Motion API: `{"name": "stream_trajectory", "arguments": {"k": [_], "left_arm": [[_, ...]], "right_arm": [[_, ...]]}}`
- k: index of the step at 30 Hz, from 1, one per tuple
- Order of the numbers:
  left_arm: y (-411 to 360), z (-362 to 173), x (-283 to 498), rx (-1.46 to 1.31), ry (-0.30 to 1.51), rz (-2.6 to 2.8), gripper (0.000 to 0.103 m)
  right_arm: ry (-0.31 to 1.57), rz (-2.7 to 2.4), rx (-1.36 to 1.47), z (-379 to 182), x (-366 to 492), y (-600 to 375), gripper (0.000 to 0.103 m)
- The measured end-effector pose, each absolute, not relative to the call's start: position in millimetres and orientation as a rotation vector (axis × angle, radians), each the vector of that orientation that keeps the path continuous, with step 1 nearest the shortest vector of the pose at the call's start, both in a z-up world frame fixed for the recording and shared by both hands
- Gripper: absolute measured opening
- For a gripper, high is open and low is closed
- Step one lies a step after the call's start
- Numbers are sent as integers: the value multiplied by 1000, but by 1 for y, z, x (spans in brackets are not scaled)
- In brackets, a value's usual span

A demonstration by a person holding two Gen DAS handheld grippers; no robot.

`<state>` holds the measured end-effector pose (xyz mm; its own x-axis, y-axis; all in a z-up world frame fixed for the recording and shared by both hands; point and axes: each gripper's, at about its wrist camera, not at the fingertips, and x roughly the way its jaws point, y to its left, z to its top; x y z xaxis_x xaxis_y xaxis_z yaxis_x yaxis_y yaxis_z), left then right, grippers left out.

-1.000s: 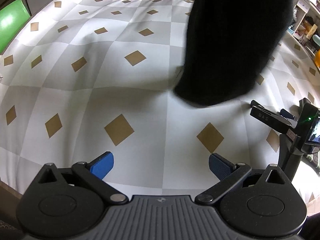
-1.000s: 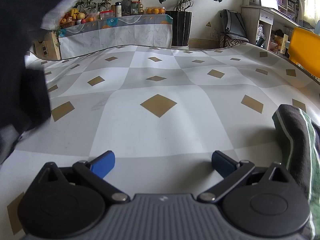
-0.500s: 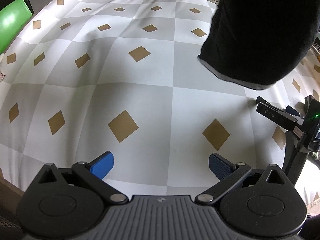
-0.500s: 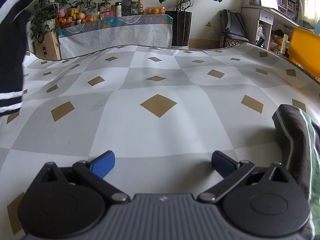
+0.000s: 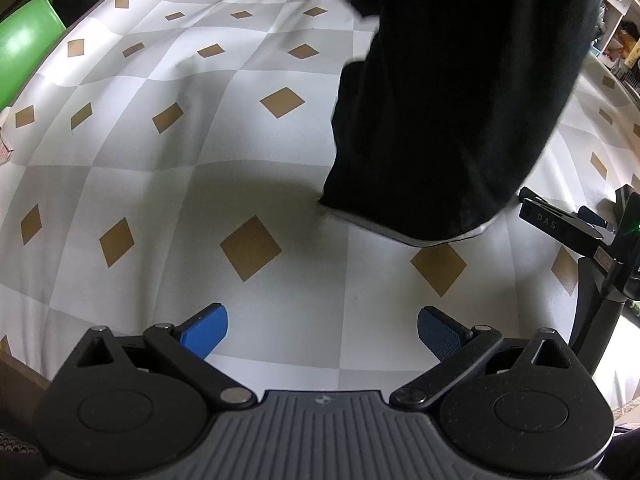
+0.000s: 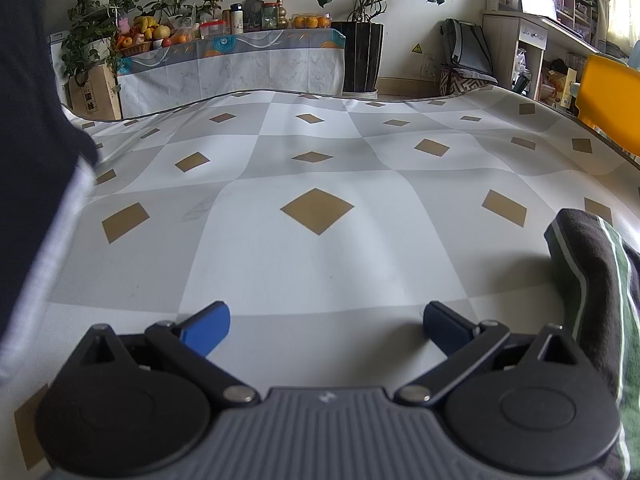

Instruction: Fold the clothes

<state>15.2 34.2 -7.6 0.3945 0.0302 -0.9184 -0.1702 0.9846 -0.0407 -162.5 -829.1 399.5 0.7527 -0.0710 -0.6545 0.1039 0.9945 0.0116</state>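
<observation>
A black garment (image 5: 448,112) with a pale hem hangs above the cloth (image 5: 224,160), its lower edge just over the checked surface in the left wrist view. What holds it up lies out of frame. In the right wrist view the same dark fabric (image 6: 32,140) fills the left edge.

Nearest the left camera, the left gripper (image 5: 322,330) is spread wide, blue pads apart, gripping nothing, over a white square of the cloth. Beyond it lie tan diamonds, then the garment. At the right edge of that view stands the right gripper's black body, and a green object (image 5: 24,44) sits far left past the cloth's edge.

The right gripper (image 6: 326,326) is likewise spread with nothing between its pads, low over the cloth. Just to its right lies a striped garment (image 6: 592,288), dark with green and white lines, resting on the cloth. Farther off is a covered side table (image 6: 240,64) bearing fruit and jars, with plants (image 6: 368,20) behind and a yellow chair (image 6: 612,100) at right.
</observation>
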Motion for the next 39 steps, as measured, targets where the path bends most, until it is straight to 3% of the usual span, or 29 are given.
{"name": "stream_trajectory", "arguments": {"k": [39], "left_arm": [[-2,-37,35,4,1239,147,102]], "right_arm": [[712,-96,48,401,-165,-828,103]]}}
